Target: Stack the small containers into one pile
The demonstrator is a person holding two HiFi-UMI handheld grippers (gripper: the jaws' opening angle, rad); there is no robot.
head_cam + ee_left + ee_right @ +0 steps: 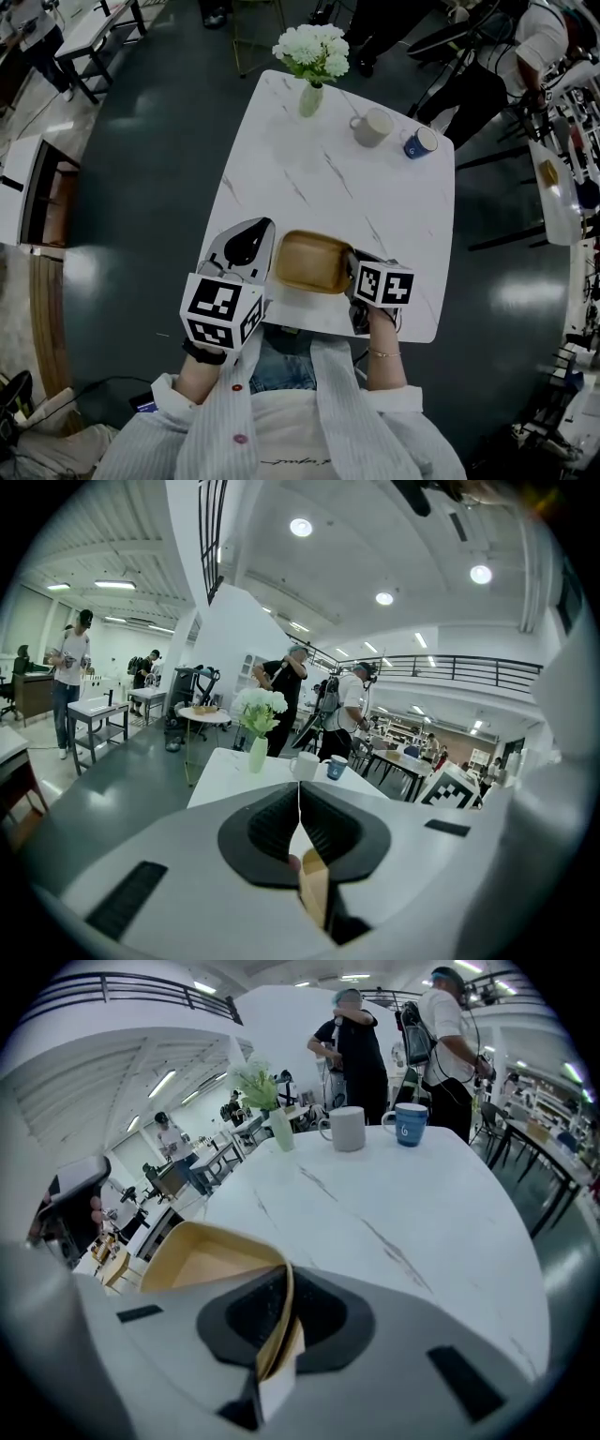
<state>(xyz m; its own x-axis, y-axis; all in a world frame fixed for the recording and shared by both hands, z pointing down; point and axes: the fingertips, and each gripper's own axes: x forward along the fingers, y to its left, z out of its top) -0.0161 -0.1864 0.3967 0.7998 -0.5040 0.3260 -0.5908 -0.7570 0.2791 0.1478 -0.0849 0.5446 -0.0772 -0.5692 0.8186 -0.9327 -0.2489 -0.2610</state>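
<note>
Both jaws of the right gripper (277,1335) are closed on the thin right-hand rim of a tan container (202,1260), which runs up between the black pads. The left gripper (300,808) has its jaws pressed together at the tips. A sliver of the same tan wall shows in the gap lower down, but it cannot be told whether the gripper touches it.

From above, the left gripper (258,234) lies just beside the left side of the container (309,261), and the right gripper (354,272) sits at its right edge. The container rests on the near edge of a white marble-patterned table (328,178), open side up, directly in front of the person, and its inside looks bare. The person's right hand (380,323) grips the right tool from behind.

At the far side of the table stand a pale vase (311,98) of white flowers (314,52), a white mug (373,127) and a blue mug (420,142), the two mugs near each other and well apart from the container. Beyond the table, several people stand among desks on a dark floor.
</note>
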